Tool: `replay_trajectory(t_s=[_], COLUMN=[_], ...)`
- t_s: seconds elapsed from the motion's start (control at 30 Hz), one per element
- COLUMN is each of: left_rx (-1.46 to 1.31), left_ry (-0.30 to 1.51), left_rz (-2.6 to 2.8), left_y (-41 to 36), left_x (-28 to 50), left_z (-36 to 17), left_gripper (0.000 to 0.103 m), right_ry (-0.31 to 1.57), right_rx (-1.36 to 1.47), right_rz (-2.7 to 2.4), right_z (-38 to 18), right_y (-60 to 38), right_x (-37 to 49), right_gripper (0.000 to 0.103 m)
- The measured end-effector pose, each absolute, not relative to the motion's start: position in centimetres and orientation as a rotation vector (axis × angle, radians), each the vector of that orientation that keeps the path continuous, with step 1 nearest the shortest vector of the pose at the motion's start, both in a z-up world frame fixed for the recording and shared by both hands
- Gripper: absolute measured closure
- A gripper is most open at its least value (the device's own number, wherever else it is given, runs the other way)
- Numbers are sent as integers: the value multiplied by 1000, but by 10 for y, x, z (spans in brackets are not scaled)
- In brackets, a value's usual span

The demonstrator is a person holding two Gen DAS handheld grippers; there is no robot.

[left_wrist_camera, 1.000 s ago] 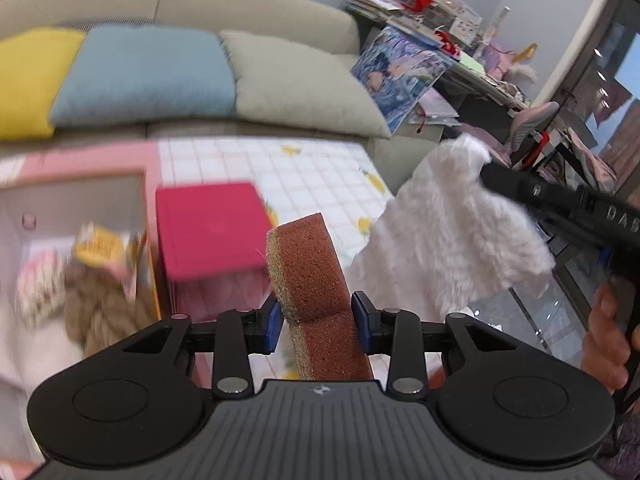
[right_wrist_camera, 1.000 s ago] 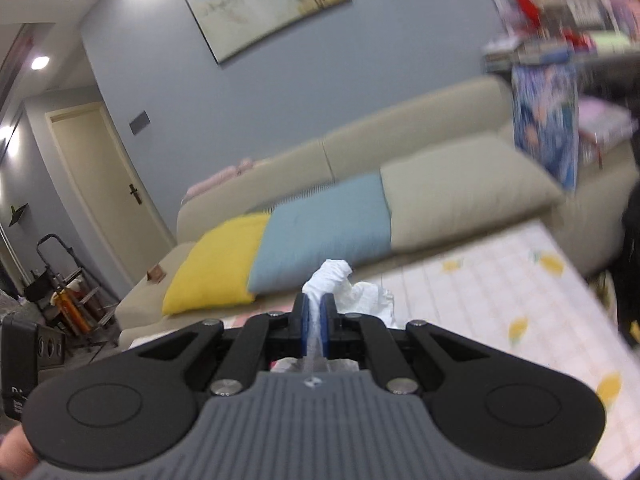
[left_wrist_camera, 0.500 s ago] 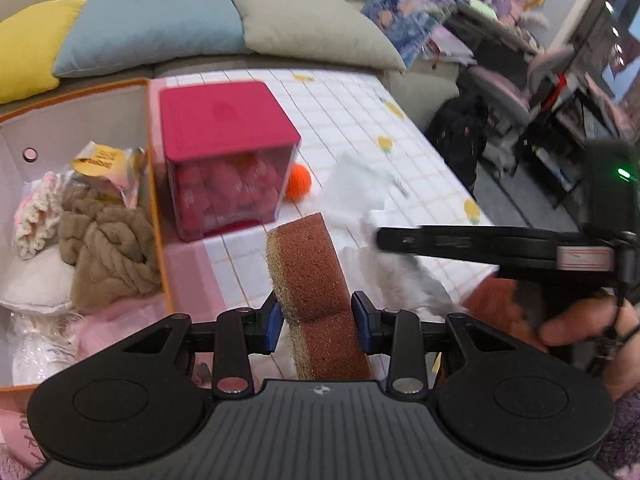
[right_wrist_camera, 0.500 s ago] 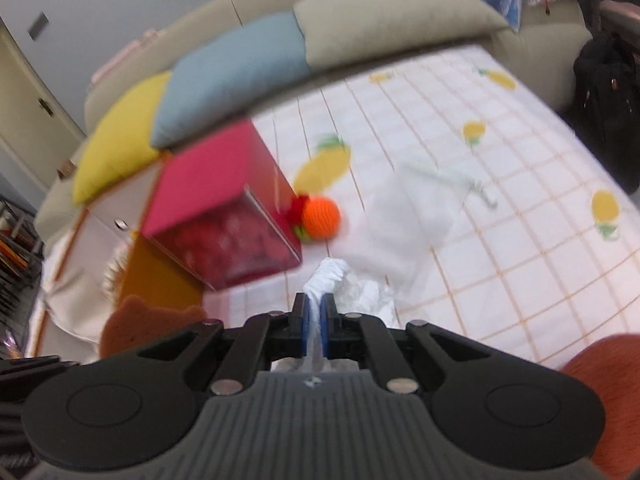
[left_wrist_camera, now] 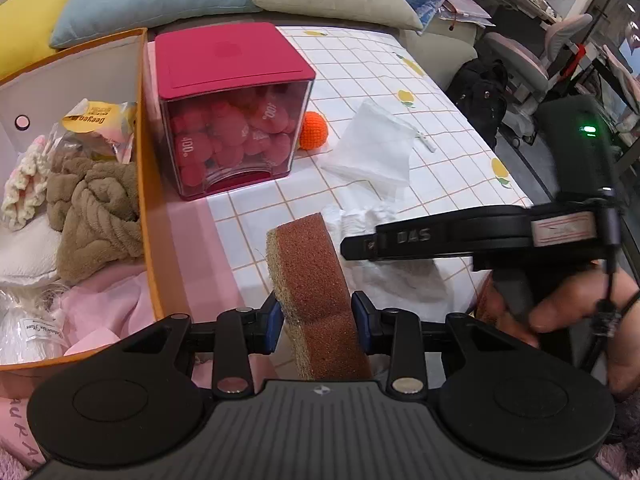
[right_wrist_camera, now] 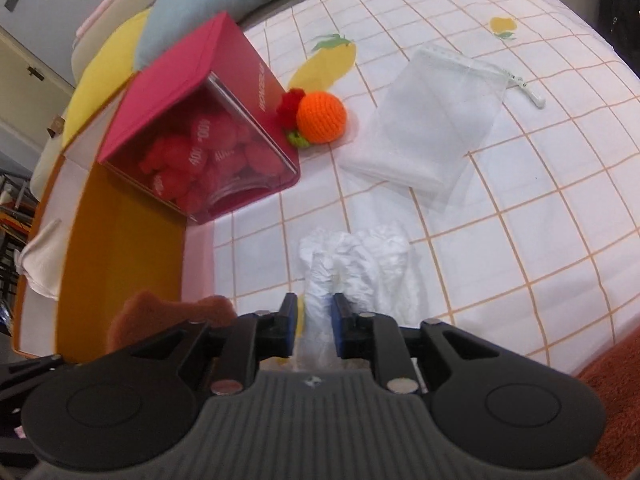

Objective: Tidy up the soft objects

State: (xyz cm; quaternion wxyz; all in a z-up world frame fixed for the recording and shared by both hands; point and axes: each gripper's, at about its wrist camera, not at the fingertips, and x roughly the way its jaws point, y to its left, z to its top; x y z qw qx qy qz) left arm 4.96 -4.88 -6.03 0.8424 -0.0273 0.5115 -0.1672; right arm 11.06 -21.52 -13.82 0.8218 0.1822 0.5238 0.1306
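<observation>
L tongs (left_wrist_camera: 318, 316) clamp the brown sponge (left_wrist_camera: 310, 276) upright, just beside the orange box (left_wrist_camera: 150, 216) wall. R tongs (right_wrist_camera: 314, 320) have just been opening; white cloth (right_wrist_camera: 360, 256) lies loose between pads, resting on tabletop (right_wrist_camera: 540, 208). Mesh bag (right_wrist_camera: 424, 128) and crochet orange (right_wrist_camera: 320, 118) beyond; open checked space to the right, up to the tabletop edge.

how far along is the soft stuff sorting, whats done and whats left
Partly done. The orange box already holds a brown towel and knitted pieces. In hand: the left gripper clamps a brown sponge; the right gripper has just been opening around white fluffy cloth lying on the table. Left out: the orange crochet ball and mesh bag.
</observation>
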Motion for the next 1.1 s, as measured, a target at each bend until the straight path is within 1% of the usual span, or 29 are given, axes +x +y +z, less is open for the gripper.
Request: replay_trajectory(t_s=[0.07,0.17,0.23,0.27,0.37,0.47,0.5,0.53,0.57,0.6,0.63,0.67,0.7,0.77,0.83,0.87,0.93,1.0,1.1], left_rx=[-63,-64,-66,-65,-64,-69,-69,-67,-64,-63,-62,-63,-64,-59,-61,-65,-74,-72,-58], left_ry=[1080,1079,1079,1079,1079,1078,1078,1078,1079,1081,1084,1089,1092,1095,1091,1088,1088,1096,1110], left_rz=[-357,-359,-361,-360,-359,-359,-359,-360,-360,-361,-363,-365,-367,-369,-366,-364,-366,-368,-377], left_y=[-48,-47,-47,-47,-47,-48,-48,-48,-48,-49,-49,-50,-51,-52,-51,-49,-48,-48,-52], left_x=[49,47,46,46,46,45,45,45,45,45,46,47,47,47,46,46,47,47,47], left_z=[-59,-59,-58,-58,-58,-57,-57,-57,-58,-58,-59,-61,-62,-62,-61,-61,-61,-62,-66], left_gripper=[62,62,62,62,62,62,62,62,62,62,62,62,62,62,62,62,62,62,62], right_ry=[1082,983,911,890,943,1010,1018,1021,1035,1054,1072,1082,1098,1156,1210,1222,1185,1107,995], right_rx=[391,368,334,307,240,288,300,306,305,307,307,300,274,235,257,268,250,241,219], right_rz=[282,270,234,199,68,-9,-29,-34,-39,-38,-25,-17,-25,-35,-15,0,2,47,128], right_z=[-128,-106,-93,-88,-91,-99,-97,-94,-93,-92,-93,-97,-101,-113,-126,-128,-122,-107,-83], right_y=[-217,-219,-221,-223,-227,-240,-243,-245,-245,-244,-243,-240,-236,-232,-232,-231,-230,-227,-218], right_x=[105,89,78,73,71,69,68,66,64,63,62,62,64,71,77,79,76,72,70], right_gripper=[74,69,62,61,60,59,57,49,45,37,34,35,37,47,79,86,94,96,97])
